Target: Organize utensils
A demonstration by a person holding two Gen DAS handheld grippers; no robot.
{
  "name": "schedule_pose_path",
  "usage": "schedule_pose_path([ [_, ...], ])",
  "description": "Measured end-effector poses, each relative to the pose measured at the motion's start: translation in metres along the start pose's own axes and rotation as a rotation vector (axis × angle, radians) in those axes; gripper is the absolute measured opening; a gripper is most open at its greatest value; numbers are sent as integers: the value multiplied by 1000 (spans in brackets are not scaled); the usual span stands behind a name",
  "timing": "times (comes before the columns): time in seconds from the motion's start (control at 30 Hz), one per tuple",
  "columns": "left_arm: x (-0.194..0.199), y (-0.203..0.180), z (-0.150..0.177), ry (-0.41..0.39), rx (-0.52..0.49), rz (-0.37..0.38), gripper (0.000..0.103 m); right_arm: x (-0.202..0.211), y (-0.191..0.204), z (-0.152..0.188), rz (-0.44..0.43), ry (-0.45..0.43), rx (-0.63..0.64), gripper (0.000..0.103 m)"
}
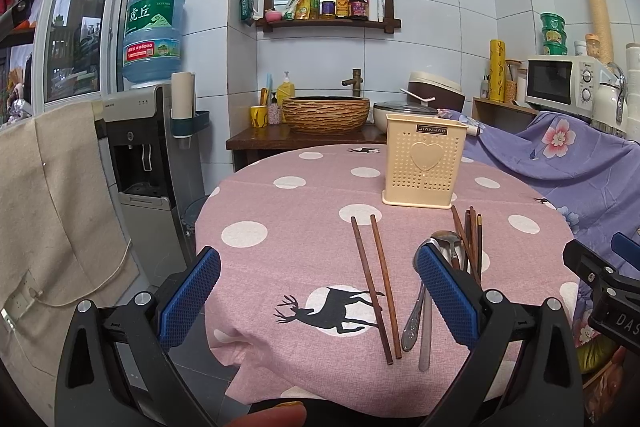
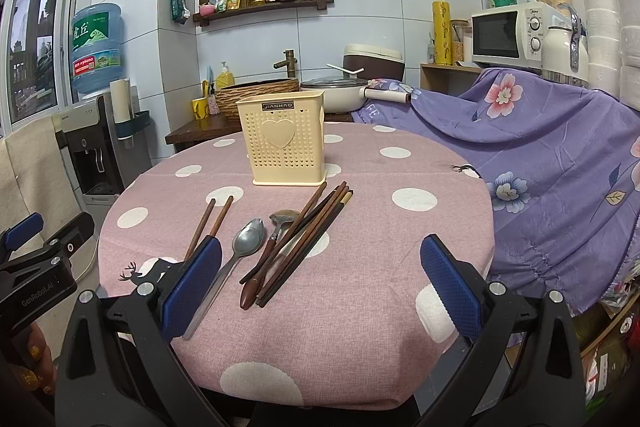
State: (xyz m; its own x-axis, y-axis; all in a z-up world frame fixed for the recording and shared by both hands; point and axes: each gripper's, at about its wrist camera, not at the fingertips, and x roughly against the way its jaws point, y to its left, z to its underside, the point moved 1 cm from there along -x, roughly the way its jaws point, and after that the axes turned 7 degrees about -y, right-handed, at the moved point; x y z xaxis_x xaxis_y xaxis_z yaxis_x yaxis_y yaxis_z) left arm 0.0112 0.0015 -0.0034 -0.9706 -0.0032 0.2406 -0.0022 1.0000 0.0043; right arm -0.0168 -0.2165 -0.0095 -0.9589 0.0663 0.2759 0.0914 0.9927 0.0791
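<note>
A cream perforated utensil holder (image 1: 424, 163) (image 2: 282, 143) stands upright at the far middle of the pink polka-dot table (image 1: 300, 227) (image 2: 360, 227). A pair of brown chopsticks (image 1: 376, 283) (image 2: 210, 223) lies loose in front of it. Further right lie a metal spoon (image 1: 426, 331) (image 2: 246, 243), a wooden-handled spoon (image 2: 260, 267) and a bundle of several chopsticks (image 1: 472, 243) (image 2: 308, 239). My left gripper (image 1: 318, 291) hovers open over the near table edge, above the pair. My right gripper (image 2: 322, 287) is open too, with nothing between its fingers, near the bundle.
A purple flowered cloth (image 2: 540, 163) drapes over furniture right of the table. A water dispenser (image 1: 144, 163) stands at the left, a woven basin (image 1: 326, 113) on a shelf behind. Each gripper shows at the edge of the other's view. A fingertip (image 1: 272, 415) shows at the bottom.
</note>
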Motion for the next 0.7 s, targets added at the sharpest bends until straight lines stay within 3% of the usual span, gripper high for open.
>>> schedule_pose_path([
  [0.7, 7, 4, -7, -1, 3, 2, 97, 1, 0, 0, 0, -2, 0, 98],
])
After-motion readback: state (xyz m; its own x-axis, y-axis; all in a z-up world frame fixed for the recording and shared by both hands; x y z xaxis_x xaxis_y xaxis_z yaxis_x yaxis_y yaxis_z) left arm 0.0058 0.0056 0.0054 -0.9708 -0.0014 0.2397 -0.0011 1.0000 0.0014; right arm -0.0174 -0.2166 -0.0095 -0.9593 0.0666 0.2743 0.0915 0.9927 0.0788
